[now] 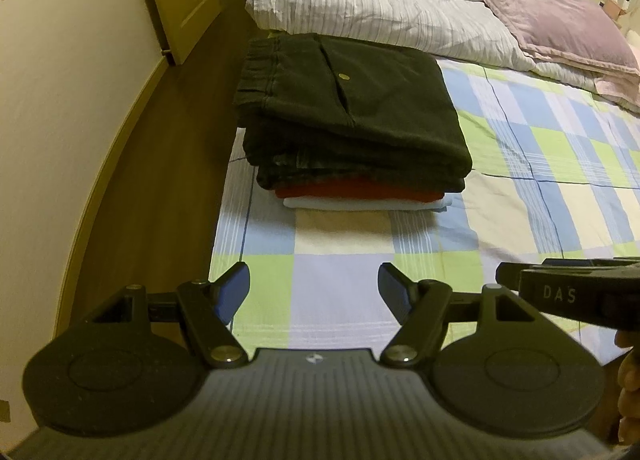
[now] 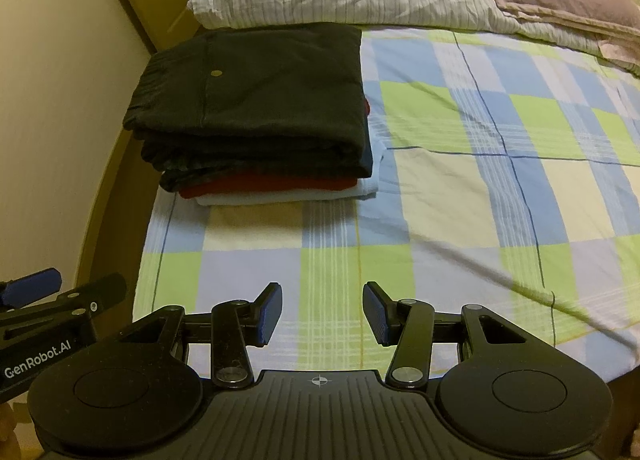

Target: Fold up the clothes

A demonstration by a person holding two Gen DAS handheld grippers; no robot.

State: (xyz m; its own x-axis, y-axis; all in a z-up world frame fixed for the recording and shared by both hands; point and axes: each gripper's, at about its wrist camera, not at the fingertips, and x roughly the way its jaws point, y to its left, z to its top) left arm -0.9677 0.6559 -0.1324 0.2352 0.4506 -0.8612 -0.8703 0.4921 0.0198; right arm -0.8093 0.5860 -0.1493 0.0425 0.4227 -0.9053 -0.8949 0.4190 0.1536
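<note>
- Bedroom scene: I see a bed covered by a blue, green and cream checked sheet (image 2: 460,188), with a striped white quilt (image 1: 372,0) and a mauve pillow (image 1: 560,24) at its far end.
- Near the bed's left edge sits a folded stack of clothes: dark trousers with a brass button (image 1: 348,108) on top, a red garment (image 1: 352,191) beneath, a white one (image 1: 360,204) lowest.
- My left gripper (image 1: 314,292) hovers released above the sheet, holding nothing.
- My right gripper (image 2: 322,312) is likewise spread and empty, short of the stack.
</note>
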